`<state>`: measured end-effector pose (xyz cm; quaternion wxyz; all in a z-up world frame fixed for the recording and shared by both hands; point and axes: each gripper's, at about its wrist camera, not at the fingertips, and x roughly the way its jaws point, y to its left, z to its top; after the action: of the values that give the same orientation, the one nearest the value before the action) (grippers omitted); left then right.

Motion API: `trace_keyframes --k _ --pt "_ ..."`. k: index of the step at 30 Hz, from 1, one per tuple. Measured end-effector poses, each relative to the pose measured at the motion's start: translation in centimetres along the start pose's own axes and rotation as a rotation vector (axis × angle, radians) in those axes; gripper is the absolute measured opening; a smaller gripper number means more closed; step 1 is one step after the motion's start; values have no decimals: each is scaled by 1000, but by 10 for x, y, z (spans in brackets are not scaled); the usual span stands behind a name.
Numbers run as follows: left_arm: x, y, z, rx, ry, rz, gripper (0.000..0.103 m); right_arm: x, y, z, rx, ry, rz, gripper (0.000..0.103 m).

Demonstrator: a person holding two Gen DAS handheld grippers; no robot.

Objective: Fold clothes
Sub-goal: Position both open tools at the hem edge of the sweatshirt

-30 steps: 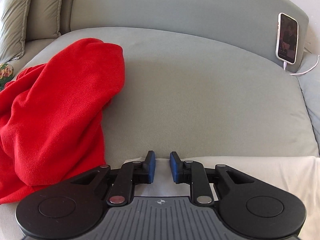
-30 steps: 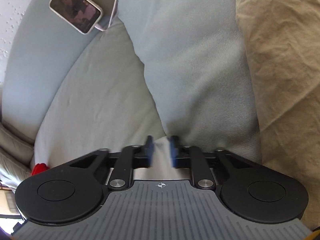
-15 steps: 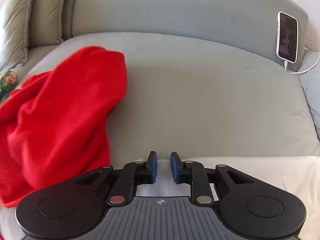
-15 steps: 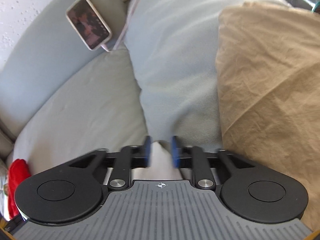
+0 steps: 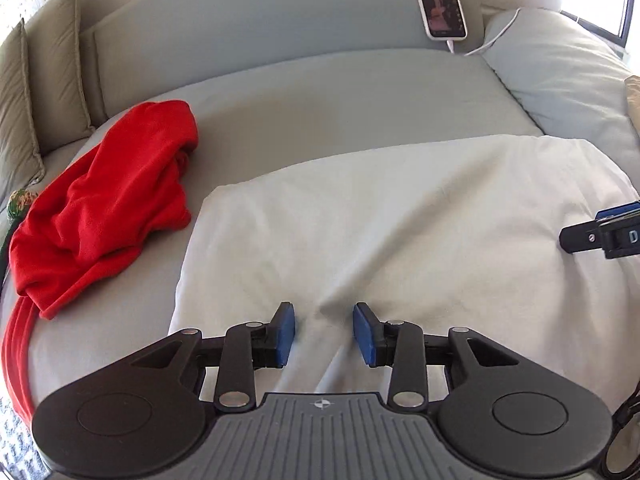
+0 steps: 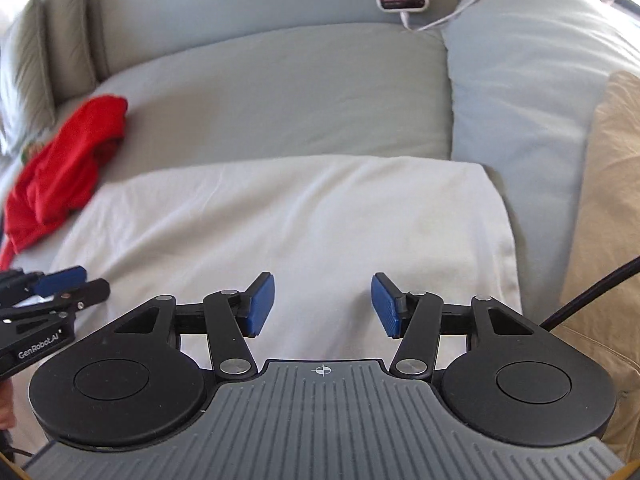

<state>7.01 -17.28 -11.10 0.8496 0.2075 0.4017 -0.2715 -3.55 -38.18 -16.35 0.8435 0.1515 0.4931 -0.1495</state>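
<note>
Left gripper (image 5: 323,330): jaws parted and opening; a raised crease of the white cloth runs between the blue pads, pads not pressing on it. Released.
Right gripper (image 6: 323,305): jaws wider apart and opening, over the cloth's near right part; nothing gripped, flat cloth under the gap. Released.
White cloth (image 5: 400,216): spread flat on the sofa seat (image 5: 340,92) with shallow wrinkles; far edge straight, left corner near the red garment, right side reaching the pale cushion.
Red garment (image 5: 108,204): crumpled heap on the seat, left of the white cloth, just beside its far left corner; a strip trails off the seat's near left edge.
Pale cushion (image 6: 520,92): right of the white cloth, touching its right edge.
Tan fabric (image 6: 608,200): right of the pale cushion, wrinkled.
Olive pillows (image 5: 44,76): beyond the red garment, upright at the seat's far left.
Phone (image 5: 440,4): leaning on the sofa backrest beyond the white cloth, screen lit, white cable (image 5: 492,36) running toward the pale cushion.
</note>
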Motion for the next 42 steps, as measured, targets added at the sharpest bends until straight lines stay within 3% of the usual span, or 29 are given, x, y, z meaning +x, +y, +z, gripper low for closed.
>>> trace_keyframes --k 3,6,8,11,13,15,18,21,25,27,28,32,37,39,42 --pt "-19 7 -10 -55 44 -40 36 -9 10 -22 -75 -14 -52 57" --pt "-37 3 -28 0 99 -57 36 -31 8 -48 -82 66 -34 64" --pt "-43 -2 -45 51 167 -115 36 -43 2 -74 -32 142 -22 69" --pt "-47 -13 -72 117 297 -249 38 -46 -16 -111 111 304 76 68" --pt "-54 -18 -83 130 304 -268 38 -51 -25 -128 209 352 170 58" --pt "-63 -22 -85 143 269 -244 38 -63 -28 -136 263 326 213 58" --pt "-74 -18 -74 108 184 -235 40 -86 -20 -125 216 203 183 65" --pt "-80 -12 -61 37 113 -245 42 -95 -12 -104 170 106 180 65" --pt "-78 -13 -45 -21 54 -214 45 -89 -4 -84 183 29 206 59" --pt "-70 -15 -40 -25 53 -203 45 -82 2 -78 179 3 207 42" --pt "-66 -17 -38 -25 54 -192 45 -78 7 -74 174 -7 213 39" --pt "-53 -34 -34 51 -8 -99 45 -64 20 -62 148 -27 230 40" --pt "-49 -39 -46 67 12 -71 45 -42 30 -72 66 -31 165 41" --pt "-50 -35 -48 57 94 -113 45 -45 30 -81 32 -5 159 44" --pt "-50 -31 -57 67 234 -186 45 -47 28 -92 19 124 165 51"
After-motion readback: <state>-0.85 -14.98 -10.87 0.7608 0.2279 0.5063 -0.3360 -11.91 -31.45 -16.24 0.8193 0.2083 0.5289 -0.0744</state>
